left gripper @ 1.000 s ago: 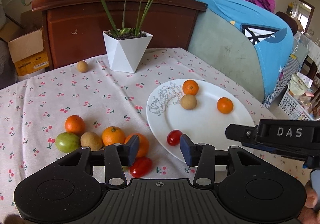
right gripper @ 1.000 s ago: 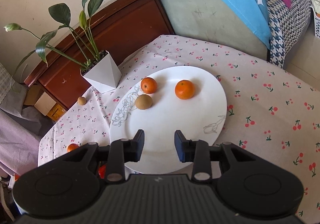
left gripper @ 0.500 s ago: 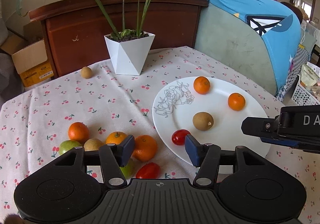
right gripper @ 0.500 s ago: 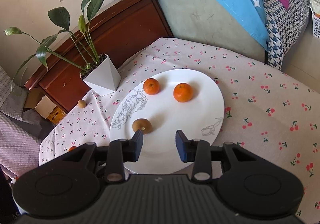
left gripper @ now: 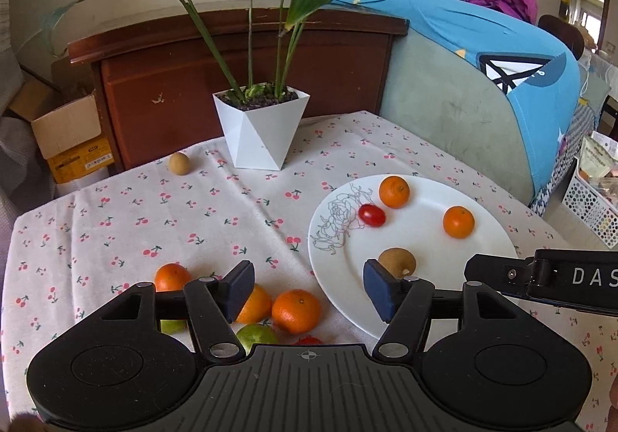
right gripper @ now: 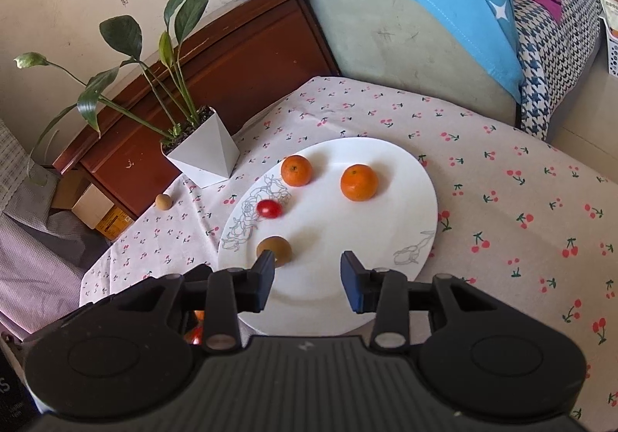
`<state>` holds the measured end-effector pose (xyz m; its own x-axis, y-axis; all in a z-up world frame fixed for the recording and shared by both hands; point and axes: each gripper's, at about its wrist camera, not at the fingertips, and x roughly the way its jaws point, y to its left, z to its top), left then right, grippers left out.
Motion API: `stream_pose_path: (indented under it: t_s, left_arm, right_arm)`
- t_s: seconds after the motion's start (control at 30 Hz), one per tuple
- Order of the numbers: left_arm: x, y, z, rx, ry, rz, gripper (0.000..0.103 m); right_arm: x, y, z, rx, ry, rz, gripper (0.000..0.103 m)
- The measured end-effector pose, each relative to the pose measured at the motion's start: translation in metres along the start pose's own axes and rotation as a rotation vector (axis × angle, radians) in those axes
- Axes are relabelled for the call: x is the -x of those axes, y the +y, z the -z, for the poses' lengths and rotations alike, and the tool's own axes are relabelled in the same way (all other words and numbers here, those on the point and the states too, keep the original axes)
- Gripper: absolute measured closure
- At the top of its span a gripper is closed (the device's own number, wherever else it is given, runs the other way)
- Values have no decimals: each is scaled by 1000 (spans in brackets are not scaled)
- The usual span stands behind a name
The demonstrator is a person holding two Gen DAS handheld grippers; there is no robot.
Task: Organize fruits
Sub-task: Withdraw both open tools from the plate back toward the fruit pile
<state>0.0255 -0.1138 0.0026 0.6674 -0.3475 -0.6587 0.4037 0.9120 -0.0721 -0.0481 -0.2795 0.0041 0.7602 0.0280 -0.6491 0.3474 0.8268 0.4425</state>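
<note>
Hovering empty, left gripper [left gripper: 307, 287] and right gripper [right gripper: 307, 275] gape wide (nothing held); cherry tomato [left gripper: 371, 215] may roll off the plate [left gripper: 490, 238] if nudged.

We see soft, even daylight; fruit on the plate [right gripper: 421, 200] casts faint shadows. Fisheye bends and darkens the corners. The cherry tomato [right gripper: 269, 209] looks slightly blurred.
</note>
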Motion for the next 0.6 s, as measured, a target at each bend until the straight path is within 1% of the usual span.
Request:
stream_pose_path:
  t_s: [0.13,0.43,0.6]
  left_arm:
    - [12,13,-1,18,12,0,40]
    - [34,63,1,100,41,-64,40]
    - [47,86,4,98,34,-107,40]
  right_arm:
    - [0,6,3,21,7,-42,63]
    - [-1,24,14,109,24,-136,63]
    - [-1,38,27,172,51,-196,63]
